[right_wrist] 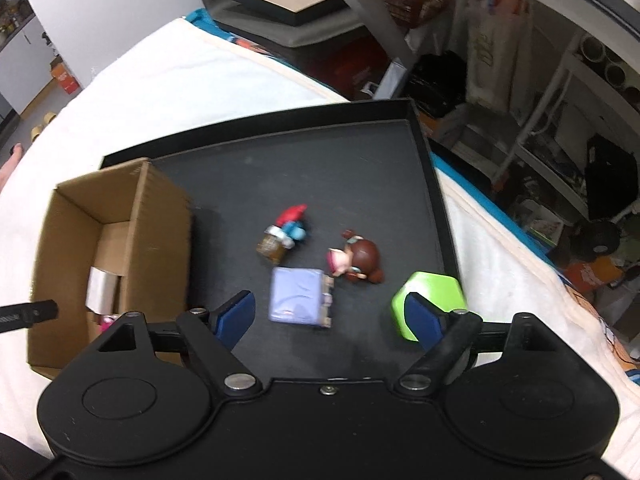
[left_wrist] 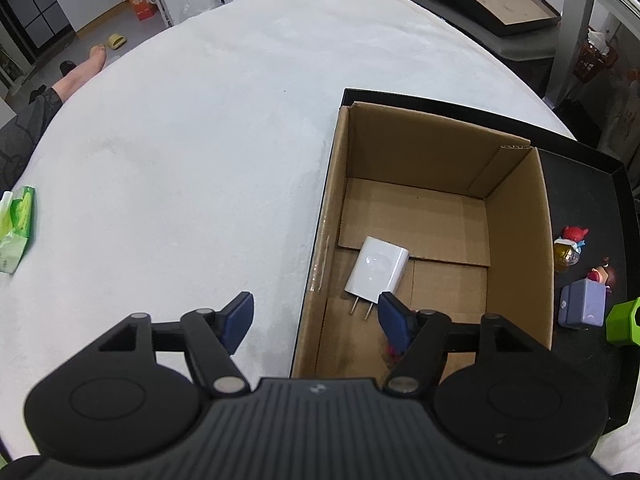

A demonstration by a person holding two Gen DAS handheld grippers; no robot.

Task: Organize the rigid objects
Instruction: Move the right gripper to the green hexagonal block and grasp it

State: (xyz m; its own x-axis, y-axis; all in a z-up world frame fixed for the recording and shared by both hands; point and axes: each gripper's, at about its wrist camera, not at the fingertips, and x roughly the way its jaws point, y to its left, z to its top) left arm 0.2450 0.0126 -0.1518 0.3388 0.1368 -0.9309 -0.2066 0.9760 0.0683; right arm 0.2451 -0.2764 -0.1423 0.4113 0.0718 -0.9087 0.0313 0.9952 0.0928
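Pretty cluttered room: a white blanket (left_wrist: pixel 200 140) covers the bed, grey floor (left_wrist: pixel 100 28) beyond it with an orange box (left_wrist: pixel 141 0), and messy metal shelves (right_wrist: pixel 560 100) on one side.

Carton (left_wrist: pixel 516 216) in tray (right_wrist: pixel 280 176), left side; charger (left_wrist: pixel 376 270) inside carton; figurines (right_wrist: pixel 356 258), block (right_wrist: pixel 298 294) right of carton.

One cardboard box (left_wrist: pixel 436 216) holds one white charger (left_wrist: pixel 377 270) and one small pink item (right_wrist: pixel 107 322), partly hidden. One black tray (right_wrist: pixel 320 136) carries four loose things — two toy figures, one red-capped (right_wrist: pixel 286 230) and one brown-haired (right_wrist: pixel 358 260), one lilac block (right_wrist: pixel 298 296), one green block (right_wrist: pixel 434 290). One green tissue pack (left_wrist: pixel 16 228) lies apart
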